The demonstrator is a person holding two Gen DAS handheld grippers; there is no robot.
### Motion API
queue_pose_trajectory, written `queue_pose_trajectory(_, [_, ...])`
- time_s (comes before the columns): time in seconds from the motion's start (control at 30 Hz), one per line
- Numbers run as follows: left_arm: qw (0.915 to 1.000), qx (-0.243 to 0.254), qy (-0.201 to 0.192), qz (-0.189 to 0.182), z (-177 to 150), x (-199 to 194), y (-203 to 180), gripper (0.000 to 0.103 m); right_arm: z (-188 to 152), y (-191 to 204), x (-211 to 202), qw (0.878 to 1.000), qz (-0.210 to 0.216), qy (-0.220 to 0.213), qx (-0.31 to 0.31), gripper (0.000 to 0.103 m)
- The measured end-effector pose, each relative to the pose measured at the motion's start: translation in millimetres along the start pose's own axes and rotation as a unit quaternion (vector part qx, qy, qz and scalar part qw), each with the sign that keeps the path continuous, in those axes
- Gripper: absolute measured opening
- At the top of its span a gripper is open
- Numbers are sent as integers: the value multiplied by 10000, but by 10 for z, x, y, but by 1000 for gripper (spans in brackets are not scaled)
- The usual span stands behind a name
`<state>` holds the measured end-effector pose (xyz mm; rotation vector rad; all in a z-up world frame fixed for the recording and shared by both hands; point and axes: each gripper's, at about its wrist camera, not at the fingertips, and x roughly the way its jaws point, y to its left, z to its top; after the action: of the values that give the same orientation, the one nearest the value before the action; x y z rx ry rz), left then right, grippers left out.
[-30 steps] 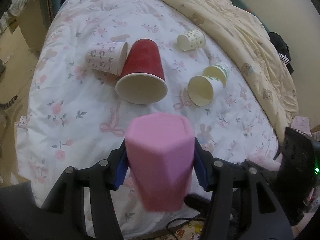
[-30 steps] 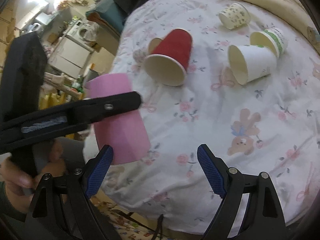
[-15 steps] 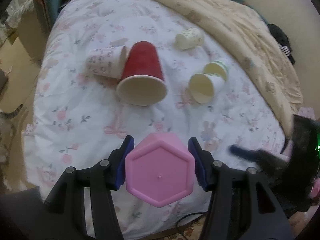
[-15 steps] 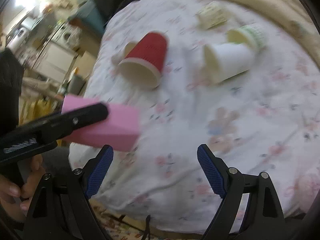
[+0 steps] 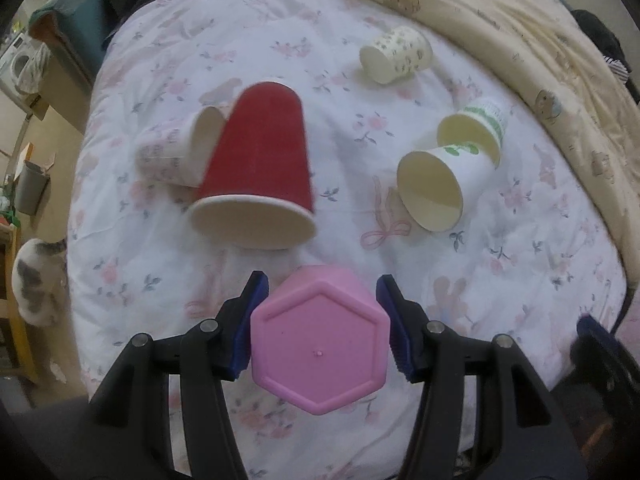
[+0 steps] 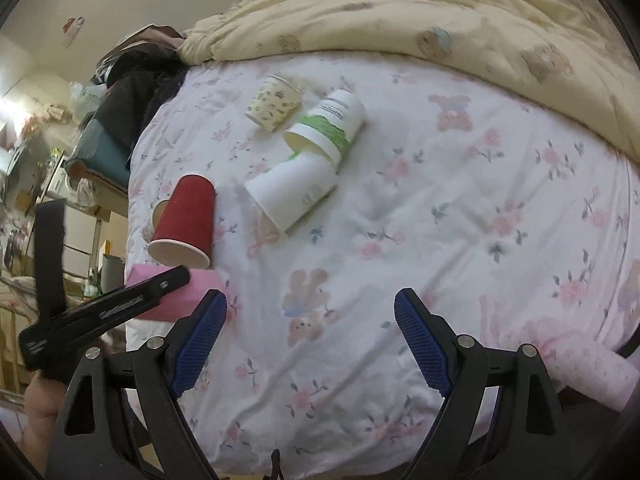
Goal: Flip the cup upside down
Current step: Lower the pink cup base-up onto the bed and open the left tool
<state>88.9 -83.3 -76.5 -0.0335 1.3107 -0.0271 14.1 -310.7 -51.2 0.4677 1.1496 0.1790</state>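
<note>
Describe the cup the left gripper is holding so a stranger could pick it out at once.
Start at the bed sheet with its pink floral print, then come to its near edge, in front of the big red cup lying on its side. There the left gripper clamps the pink cup. It alone is solid pink and six-sided with its flat base showing; the others are round.

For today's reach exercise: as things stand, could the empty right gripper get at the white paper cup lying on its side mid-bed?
Probably yes. The right gripper is open and holds nothing, and only bare floral sheet lies between its fingers and the white cup. The left gripper, holding the pink cup, sits off to the side.
</note>
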Motion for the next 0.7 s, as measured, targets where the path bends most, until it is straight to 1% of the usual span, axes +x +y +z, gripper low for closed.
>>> queue_pose_trajectory(0.1, [9996,-30,-69,257,9,92,-84,52,-29,-53,0,9998,101,72,124,88])
queue_pose_trajectory(0.13, [9994,-122,-44,314,10,127,-76,52,-27,-54,-2,9998,137,76,139,88])
queue_pose_trajectory(0.2, [9989,-359,127,260,21,226,-34,52,-24,-31,-15,9997,179,68,131,88])
queue_pose_trajectory(0.23, [9988,-386,146,278,25,252,-28,52,-26,-16,-19,9997,219,67,115,88])
queue_pose_trajectory(0.37, [9989,-350,18,320,35,264,-32,52,-41,27,-28,9995,309,80,75,88])
queue_pose_trajectory(0.6, [9991,-281,-22,318,50,263,-49,53,-30,8,-36,9991,385,74,170,88])
queue_pose_trajectory(0.63, [9992,-243,-12,330,49,266,-58,55,-29,10,-36,9991,382,70,166,88])
queue_pose_trajectory(0.67, [9991,-214,-22,363,45,261,-66,61,-29,10,-35,9991,383,72,163,88])
queue_pose_trajectory(0.7, [9985,-213,-82,494,36,238,-70,75,-30,8,-34,9991,385,79,166,88])
